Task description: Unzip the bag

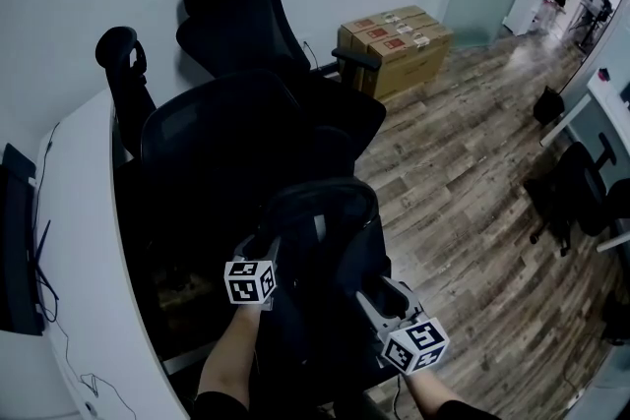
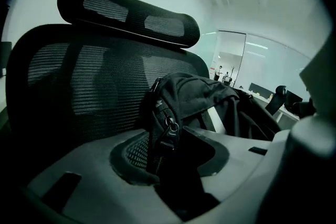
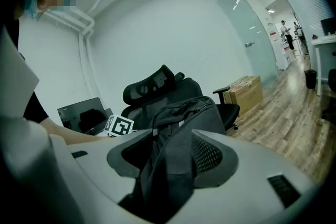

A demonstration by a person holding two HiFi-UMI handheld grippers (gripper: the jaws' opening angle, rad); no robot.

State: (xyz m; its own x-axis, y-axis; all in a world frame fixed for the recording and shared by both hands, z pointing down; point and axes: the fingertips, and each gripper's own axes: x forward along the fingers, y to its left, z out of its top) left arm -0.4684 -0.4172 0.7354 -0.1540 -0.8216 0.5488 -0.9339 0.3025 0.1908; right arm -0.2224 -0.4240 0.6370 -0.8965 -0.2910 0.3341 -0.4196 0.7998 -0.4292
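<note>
**deskjockey:** ok so where's the bag sitting here?

**zip_watcher:** It's up on a black mesh office chair, standing in front of the backrest. In the left gripper view the mesh back and the headrest fill everything behind it. The chair is pulled in beside the curved white desk, which has a monitor at its far left edge.

**deskjockey:** and the grippers? holding anything?

**zip_watcher:** Yep, both are on the bag. The left hand-held gripper has its jaws about halfway in, pinching the bag's zippered edge. The zipper pull hangs right there at the mouth of the jaws, with its tab dangling down between the pads. The right hand-held gripper is clamped on a fold of the black fabric lower down on the other side, and the cloth fills the whole gap between its pads.

**deskjockey:** zip open at all?

**zip_watcher:** Honestly can't tell, it's all black on black. From the head view the two grippers sit near each other, left one a bit higher, both angled down at the bag.

**deskjockey:** anything else around?

**zip_watcher:** There's a second dark chair behind, cardboard boxes by the wall, and a wood floor.
</note>
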